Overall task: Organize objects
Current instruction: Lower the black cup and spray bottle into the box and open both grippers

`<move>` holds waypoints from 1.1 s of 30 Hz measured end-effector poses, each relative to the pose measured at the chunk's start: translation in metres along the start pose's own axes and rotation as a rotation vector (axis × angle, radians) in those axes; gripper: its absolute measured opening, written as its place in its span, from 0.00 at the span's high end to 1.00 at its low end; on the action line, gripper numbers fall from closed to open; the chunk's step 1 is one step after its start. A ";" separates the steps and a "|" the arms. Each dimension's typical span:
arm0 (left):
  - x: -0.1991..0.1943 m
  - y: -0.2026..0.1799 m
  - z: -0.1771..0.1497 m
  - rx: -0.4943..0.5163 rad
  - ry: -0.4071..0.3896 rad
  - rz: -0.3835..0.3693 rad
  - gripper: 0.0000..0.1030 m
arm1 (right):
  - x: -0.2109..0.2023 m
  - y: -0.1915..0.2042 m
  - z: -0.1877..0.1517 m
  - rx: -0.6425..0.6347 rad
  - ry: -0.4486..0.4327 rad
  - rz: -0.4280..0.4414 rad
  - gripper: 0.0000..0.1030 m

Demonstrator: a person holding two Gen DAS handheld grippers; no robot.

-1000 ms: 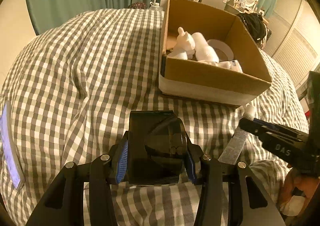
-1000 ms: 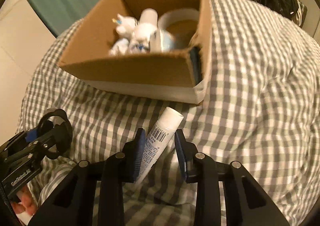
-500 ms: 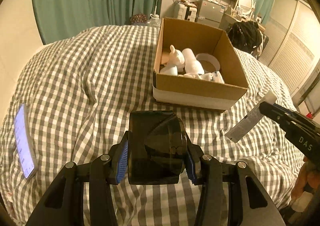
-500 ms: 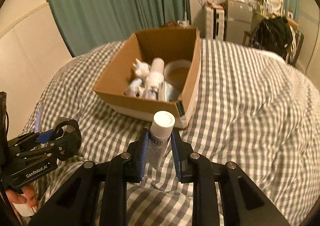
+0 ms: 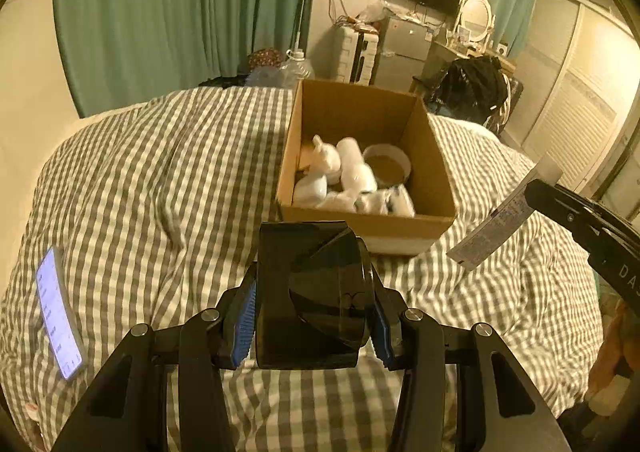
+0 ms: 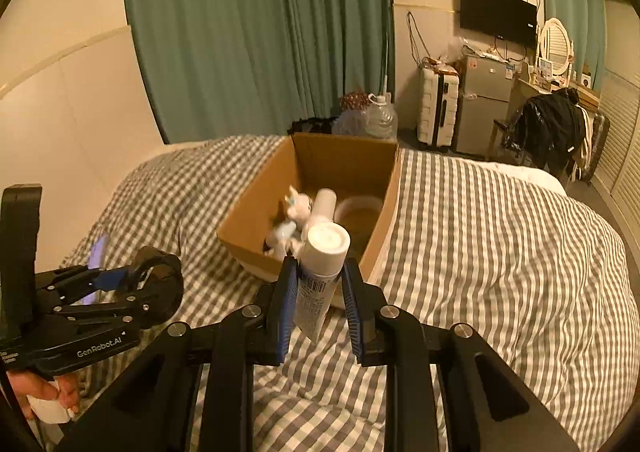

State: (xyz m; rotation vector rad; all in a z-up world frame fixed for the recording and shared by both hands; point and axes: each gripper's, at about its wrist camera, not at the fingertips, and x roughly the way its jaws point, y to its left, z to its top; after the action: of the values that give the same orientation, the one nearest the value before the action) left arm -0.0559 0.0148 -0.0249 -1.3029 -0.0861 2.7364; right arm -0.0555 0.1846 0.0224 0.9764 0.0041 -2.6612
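Note:
My left gripper is shut on a dark, glossy black case and holds it above the checked bed cover. My right gripper is shut on a white tube with a white cap, held up off the bed; the tube also shows at the right of the left wrist view. An open cardboard box stands on the bed ahead, also in the right wrist view. It holds a white toy figure, white bottles and a roll of tape.
A lit phone lies on the checked cover at the left. Green curtains, a water jug, a suitcase, a small fridge and a chair with dark clothes stand beyond the bed.
Both grippers have risen and pulled back from the box. The right gripper has lifted the white tube off the bed cover. The left gripper still holds the black case.

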 end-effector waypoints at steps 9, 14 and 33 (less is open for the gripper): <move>0.000 -0.016 0.053 0.047 -0.041 -0.002 0.53 | 0.006 -0.006 0.033 -0.025 -0.028 0.035 0.78; 0.015 -0.022 0.078 0.061 -0.045 -0.002 0.53 | 0.021 -0.011 0.055 -0.022 -0.036 0.055 0.78; 0.104 -0.019 0.119 0.105 0.005 -0.003 0.53 | 0.131 -0.021 0.099 -0.031 0.115 0.002 0.78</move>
State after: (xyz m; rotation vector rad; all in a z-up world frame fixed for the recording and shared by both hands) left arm -0.2125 0.0461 -0.0280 -1.2806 0.0544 2.6946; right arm -0.2189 0.1572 0.0134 1.1170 0.0692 -2.5921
